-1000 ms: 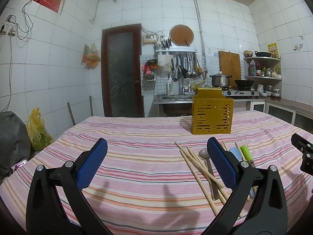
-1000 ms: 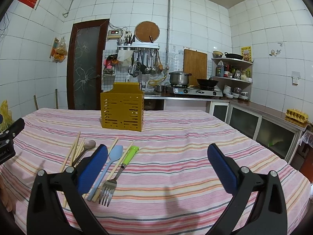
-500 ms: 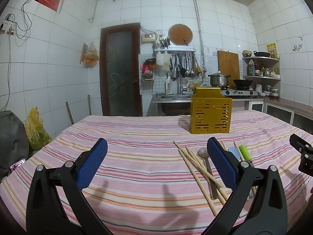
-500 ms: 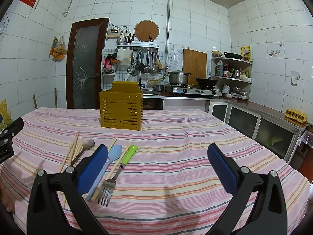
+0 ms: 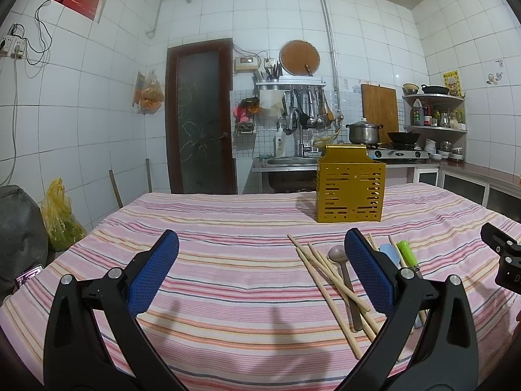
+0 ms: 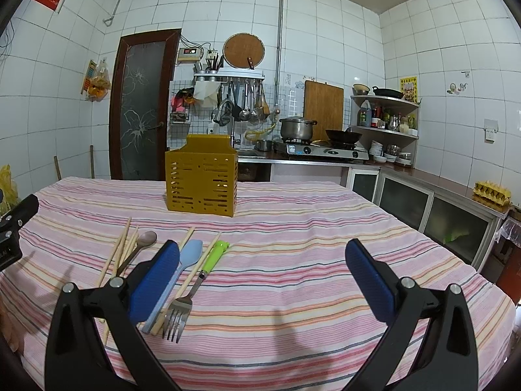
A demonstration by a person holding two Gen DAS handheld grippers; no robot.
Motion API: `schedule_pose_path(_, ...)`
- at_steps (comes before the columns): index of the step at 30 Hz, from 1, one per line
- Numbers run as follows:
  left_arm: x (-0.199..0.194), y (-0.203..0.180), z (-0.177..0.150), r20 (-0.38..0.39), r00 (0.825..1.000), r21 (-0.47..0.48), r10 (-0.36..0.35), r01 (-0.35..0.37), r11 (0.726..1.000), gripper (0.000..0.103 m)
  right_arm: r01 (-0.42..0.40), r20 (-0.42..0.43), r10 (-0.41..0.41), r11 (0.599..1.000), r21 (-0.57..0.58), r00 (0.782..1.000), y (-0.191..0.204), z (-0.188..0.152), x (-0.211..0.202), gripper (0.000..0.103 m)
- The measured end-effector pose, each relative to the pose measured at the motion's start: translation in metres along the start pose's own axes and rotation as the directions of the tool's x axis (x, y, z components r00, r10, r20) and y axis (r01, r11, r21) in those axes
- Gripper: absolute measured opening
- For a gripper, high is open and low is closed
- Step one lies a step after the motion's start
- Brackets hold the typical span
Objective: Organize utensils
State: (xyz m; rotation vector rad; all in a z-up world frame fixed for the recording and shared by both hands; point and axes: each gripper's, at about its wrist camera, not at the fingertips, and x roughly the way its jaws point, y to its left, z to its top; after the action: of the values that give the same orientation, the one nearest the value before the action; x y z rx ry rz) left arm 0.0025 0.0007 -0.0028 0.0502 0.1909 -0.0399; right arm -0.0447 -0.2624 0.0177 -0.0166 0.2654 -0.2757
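Both the left hand-held gripper (image 5: 260,270) and the right hand-held gripper (image 6: 262,270) hover with jaws spread wide and empty above the striped cloth of the desk (image 6: 293,228). The yellow utensil holder (image 6: 202,179) stands upright toward the far edge. Nearer, the chopsticks (image 5: 329,280), brown spoon (image 5: 345,277), blue spatula (image 6: 182,267) and green-handled fork (image 6: 195,286) lie loose side by side, toward the near edge.

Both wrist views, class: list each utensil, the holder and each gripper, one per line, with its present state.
Yellow slotted utensil holder: upright on the striped cloth, nothing visible inside.
Wooden chopsticks: lying loose, crossed.
Brown spoon: lying flat.
Light blue spatula: lying flat.
Green-handled fork: lying flat, tines toward the camera.
Left gripper: open, empty.
Right gripper: open, empty.
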Motion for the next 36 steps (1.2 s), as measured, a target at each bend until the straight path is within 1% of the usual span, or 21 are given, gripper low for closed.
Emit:
schedule_pose_path(18,-0.0021,-0.0025,0.0018,0.009,1.0,0.01,-0.008,0.008,1.0,0.098,0.016,0.013,-0.016,1.0,-0.007,1.0,-0.0005,-0.0024,-0.0017,0.099)
schedule_pose_path(36,-0.0045,0.0002,0.0029,0.011,1.0,-0.002,-0.013,0.013,1.0,0.098,0.015,0.019,-0.015,1.0,-0.003,1.0,0.0003,-0.0012,-0.0066,0.099)
